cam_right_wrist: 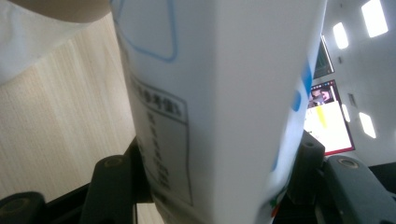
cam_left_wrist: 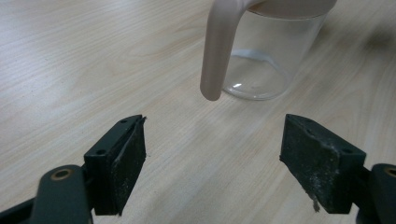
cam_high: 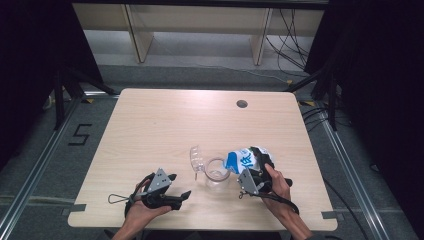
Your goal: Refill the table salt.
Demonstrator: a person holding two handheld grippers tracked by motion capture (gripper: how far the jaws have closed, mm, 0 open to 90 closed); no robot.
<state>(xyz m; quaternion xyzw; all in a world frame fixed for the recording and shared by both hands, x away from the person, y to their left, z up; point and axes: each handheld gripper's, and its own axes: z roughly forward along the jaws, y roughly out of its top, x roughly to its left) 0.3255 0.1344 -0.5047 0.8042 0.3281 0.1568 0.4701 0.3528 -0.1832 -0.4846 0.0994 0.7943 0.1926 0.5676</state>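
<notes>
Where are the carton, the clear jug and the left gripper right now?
carton [cam_high: 243, 160], high view, on its blue and white side.
clear jug [cam_high: 217, 175], high view, on its glass wall.
left gripper [cam_high: 180, 186], high view, midway between its open fingertips.

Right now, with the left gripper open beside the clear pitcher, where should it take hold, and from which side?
Probably the pinkish handle, approached from the left gripper's own side. The handle hangs off the clear pitcher toward those open jaws, narrow enough to fit between them, while the right gripper tilts the carton over the rim.
</notes>
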